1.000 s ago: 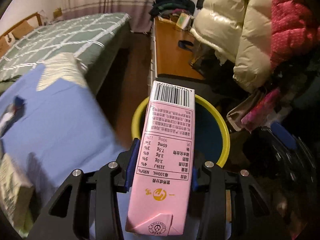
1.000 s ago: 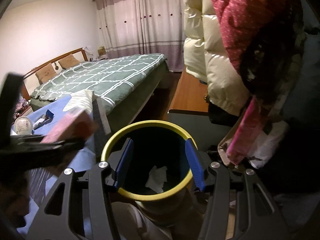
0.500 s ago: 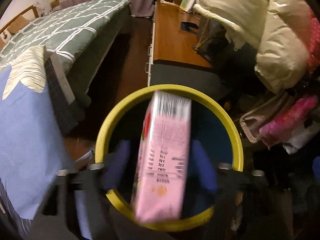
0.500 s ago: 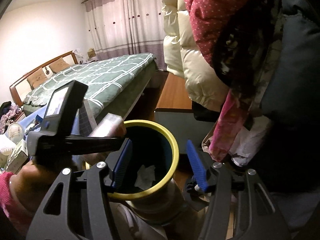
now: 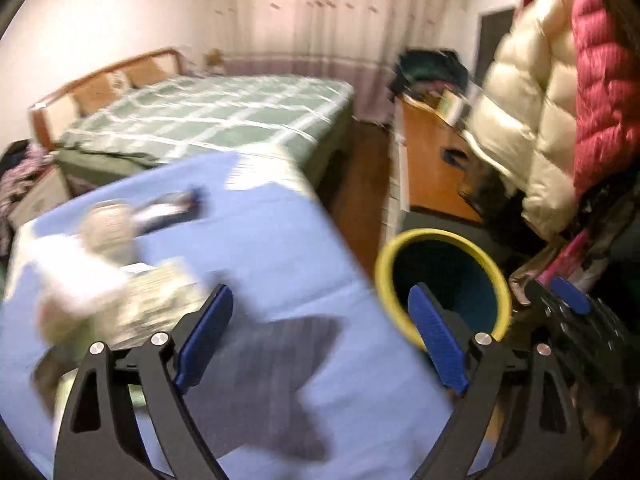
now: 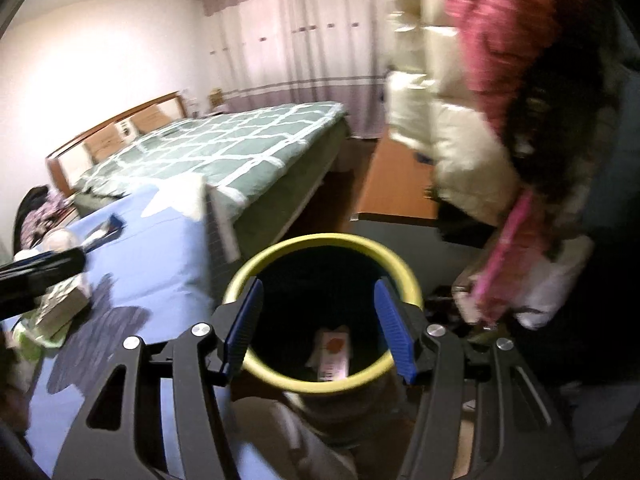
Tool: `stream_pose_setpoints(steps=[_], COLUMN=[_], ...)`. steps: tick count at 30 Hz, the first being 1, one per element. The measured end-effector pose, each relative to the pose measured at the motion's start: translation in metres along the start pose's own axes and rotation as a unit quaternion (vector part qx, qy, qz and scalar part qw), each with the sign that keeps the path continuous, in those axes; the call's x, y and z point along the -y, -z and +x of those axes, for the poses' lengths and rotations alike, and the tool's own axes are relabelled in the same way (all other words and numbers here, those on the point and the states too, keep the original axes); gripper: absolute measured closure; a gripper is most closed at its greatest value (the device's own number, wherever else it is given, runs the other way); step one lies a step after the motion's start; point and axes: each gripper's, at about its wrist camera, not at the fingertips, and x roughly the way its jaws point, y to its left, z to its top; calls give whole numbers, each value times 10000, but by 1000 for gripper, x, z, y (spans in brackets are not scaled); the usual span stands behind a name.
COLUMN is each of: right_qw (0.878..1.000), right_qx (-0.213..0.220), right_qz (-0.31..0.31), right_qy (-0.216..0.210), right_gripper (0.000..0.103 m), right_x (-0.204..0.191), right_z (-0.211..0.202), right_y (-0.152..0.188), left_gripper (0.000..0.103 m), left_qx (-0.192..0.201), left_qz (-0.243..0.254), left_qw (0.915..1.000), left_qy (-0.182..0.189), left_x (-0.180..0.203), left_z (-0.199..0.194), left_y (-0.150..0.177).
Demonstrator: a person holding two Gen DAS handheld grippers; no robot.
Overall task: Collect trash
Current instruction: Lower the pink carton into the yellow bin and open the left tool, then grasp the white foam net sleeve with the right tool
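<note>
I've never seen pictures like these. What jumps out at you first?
The yellow-rimmed bin sits dead centre in the right view, with a pink carton lying inside. The right gripper hangs open over it, while the left gripper gapes, empty, above a blue cloth strewn with blurred litter.

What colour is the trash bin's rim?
Yellow, around a dark inside; the trash bin shows best in the right wrist view.

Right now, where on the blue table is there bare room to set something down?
Free: the blue cloth between the left gripper and the table's bin-side edge, up to the far corner. Crowded: the left end, with the blurred white cup, the carton and the dark wrapper. Beyond the edge stands the yellow-rimmed bin.
</note>
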Motion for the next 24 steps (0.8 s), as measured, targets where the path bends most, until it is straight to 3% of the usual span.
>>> stream_pose_setpoints(steps=[4, 11, 18, 24], right_qw=[9987, 9834, 9563, 9401], right_qx=[-111, -378, -477, -714], right_qz=[-262, -996, -1677, -2181], right_qy=[-432, -1469, -2348, -2519], right_gripper=[47, 47, 47, 47], right_x=[-43, -147, -255, -320], right_z=[7, 18, 20, 41], right_y=[2, 6, 2, 7], left_gripper=[12, 12, 12, 12], left_qx=[293, 458, 545, 475], left_qz=[-320, -1147, -1501, -1650], left_qw=[9962, 9753, 9658, 9637], left_qy=[-756, -1829, -2043, -2047], left_x=[-56, -154, -197, -211], left_z=[-49, -110, -128, -126], left_y=[28, 73, 98, 108])
